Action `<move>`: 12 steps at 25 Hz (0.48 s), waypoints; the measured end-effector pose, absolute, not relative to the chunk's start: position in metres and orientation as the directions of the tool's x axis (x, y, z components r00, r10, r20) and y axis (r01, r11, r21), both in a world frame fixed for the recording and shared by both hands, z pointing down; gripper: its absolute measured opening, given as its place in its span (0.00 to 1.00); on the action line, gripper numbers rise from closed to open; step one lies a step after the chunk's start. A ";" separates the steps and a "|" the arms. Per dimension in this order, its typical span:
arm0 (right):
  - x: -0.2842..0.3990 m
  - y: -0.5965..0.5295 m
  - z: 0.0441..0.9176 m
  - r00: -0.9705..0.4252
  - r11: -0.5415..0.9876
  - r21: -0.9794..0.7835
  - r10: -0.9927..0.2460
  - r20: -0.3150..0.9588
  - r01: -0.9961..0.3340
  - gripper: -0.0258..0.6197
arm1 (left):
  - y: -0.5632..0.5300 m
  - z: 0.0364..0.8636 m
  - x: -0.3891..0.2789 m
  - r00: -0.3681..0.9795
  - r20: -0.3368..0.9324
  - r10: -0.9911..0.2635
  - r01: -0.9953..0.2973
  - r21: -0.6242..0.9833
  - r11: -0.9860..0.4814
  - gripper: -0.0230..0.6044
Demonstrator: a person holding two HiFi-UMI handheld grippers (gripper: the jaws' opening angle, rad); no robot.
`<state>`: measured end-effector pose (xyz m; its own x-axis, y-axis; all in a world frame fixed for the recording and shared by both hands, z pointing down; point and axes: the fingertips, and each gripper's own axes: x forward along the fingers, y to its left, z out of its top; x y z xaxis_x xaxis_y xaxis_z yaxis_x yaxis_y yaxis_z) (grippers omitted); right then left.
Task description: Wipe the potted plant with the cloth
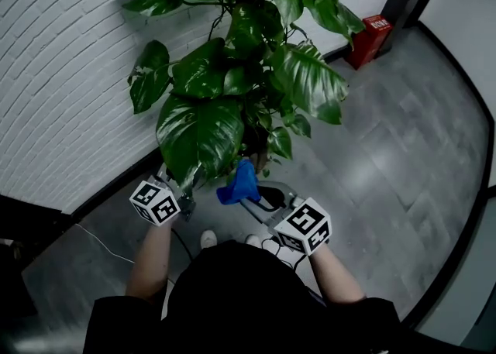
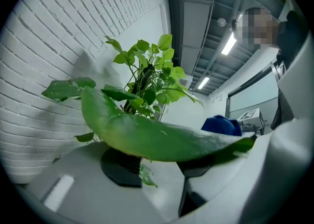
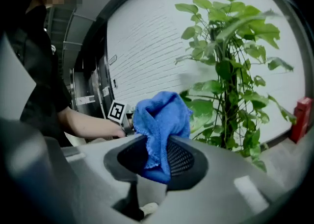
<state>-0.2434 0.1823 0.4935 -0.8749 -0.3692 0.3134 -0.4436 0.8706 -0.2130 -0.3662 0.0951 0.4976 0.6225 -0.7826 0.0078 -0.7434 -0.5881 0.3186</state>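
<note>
The grey tiled floor is occupied by the potted plant — a red box is set at its far edge.

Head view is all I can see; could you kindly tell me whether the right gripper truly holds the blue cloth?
Observer: Yes, the right gripper view shows the blue cloth pinched between the two pads of the right gripper, bunched up above them.
Operator: Thank you. Has the left gripper clamped the big leaf?
Observer: No; in its own view the left gripper has its jaws apart, and the big leaf lies across them.
Operator: Is the cloth on that leaf?
Observer: There it shows just past the leaf's tip; contact I cannot tell.
</note>
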 end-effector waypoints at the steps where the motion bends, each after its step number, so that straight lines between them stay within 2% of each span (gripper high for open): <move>1: -0.234 0.177 0.477 -0.873 0.871 -0.188 -0.392 0.291 -0.453 0.21 | 0.095 0.498 -0.366 0.626 0.009 -0.780 -0.742 0.316 -0.592 0.32; 6: -0.239 0.120 0.389 -0.852 0.853 -0.075 -0.503 0.143 -0.516 0.21 | 0.095 0.508 -0.368 0.638 0.038 -0.769 -0.745 0.285 -0.604 0.32; 12: -0.323 0.062 0.398 -0.815 0.851 0.024 -0.510 0.276 -0.524 0.21 | 0.101 0.516 -0.365 0.684 0.083 -0.725 -0.723 0.214 -0.657 0.32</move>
